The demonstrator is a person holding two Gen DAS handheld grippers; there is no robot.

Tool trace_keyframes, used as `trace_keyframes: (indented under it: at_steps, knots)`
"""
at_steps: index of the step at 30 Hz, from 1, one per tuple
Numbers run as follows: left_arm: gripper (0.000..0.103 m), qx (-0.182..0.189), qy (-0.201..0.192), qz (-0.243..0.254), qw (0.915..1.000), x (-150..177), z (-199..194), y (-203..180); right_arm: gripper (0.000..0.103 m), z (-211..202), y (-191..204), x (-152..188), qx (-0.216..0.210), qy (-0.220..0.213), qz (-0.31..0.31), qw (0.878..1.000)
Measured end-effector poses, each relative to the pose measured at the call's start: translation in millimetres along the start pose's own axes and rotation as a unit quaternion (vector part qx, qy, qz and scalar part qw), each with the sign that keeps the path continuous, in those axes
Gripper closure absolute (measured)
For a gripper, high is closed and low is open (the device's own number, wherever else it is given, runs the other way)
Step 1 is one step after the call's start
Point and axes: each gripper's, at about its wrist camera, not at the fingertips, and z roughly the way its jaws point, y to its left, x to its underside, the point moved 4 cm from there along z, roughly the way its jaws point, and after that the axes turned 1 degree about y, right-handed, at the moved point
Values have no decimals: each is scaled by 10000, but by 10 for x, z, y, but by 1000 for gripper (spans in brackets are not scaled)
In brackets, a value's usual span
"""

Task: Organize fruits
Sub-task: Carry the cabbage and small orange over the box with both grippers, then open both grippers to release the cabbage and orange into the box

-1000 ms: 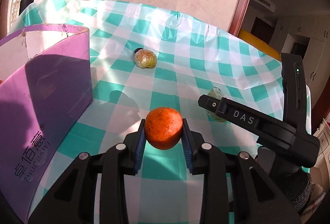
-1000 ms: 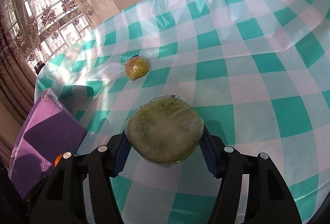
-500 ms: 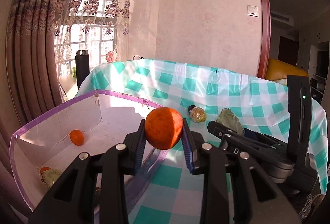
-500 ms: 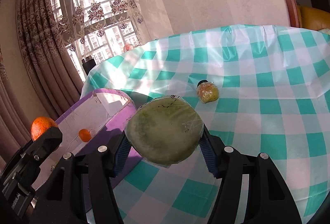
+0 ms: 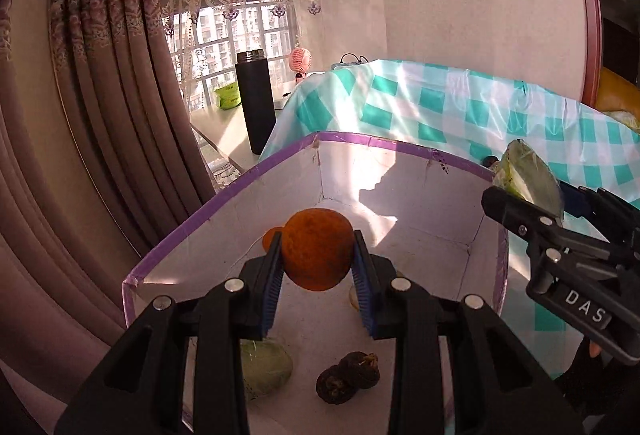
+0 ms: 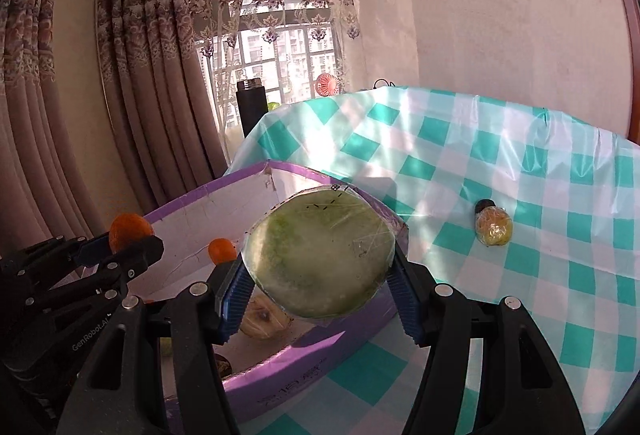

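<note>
A: Fruits first, left wrist view. What has changed?

B: A second ago the orange [image 5: 316, 249] was held low over the checked tablecloth [image 5: 440, 115] with the purple box off to the left. Now it hangs over the box's open white inside [image 5: 420, 203], so the carry looks finished and only the drop remains.

A: And the left gripper [image 5: 316, 275]?

B: Clenched on the orange, blue pads pressed to both its sides, jaws only as wide as the fruit. Below it on the box floor lie a pale green wrapped fruit [image 5: 264, 367] and a dark wrinkled one [image 5: 348, 377]; a smaller orange [image 5: 269, 237] peeks out behind the held one.

A: Right wrist view?

B: The wrapped green melon slice [image 6: 320, 255] was over the table a second ago; now it sits above the box's near right rim [image 6: 304, 367]. The right gripper [image 6: 320, 291] grasps it with jaws spread wide, pads on its left and right edges.

A: Anything left out?

B: One wrapped yellowish fruit [image 6: 493, 227] rests on the cloth, far right, well apart from the box. I'd judge it goes in next.
</note>
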Motion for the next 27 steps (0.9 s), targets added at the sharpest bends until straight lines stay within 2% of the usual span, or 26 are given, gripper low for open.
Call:
trace_keyframes:
  at_steps: [2, 9, 19, 27]
  knots:
    - [70, -128, 226, 83, 9996, 51, 101, 79, 42, 84, 120, -14, 40, 158, -218, 9996]
    - [70, -50, 914, 138, 9957, 228, 387, 309, 42, 498, 479, 110, 212, 1065, -1034, 9887]
    - [69, 159, 1232, 77, 9922, 340, 556, 404, 43, 873, 748, 362, 289, 2052, -1704, 9633]
    - [69, 321, 1373, 110, 9899, 373, 642, 369, 42, 972, 787, 454, 417, 2408, -1915, 9506]
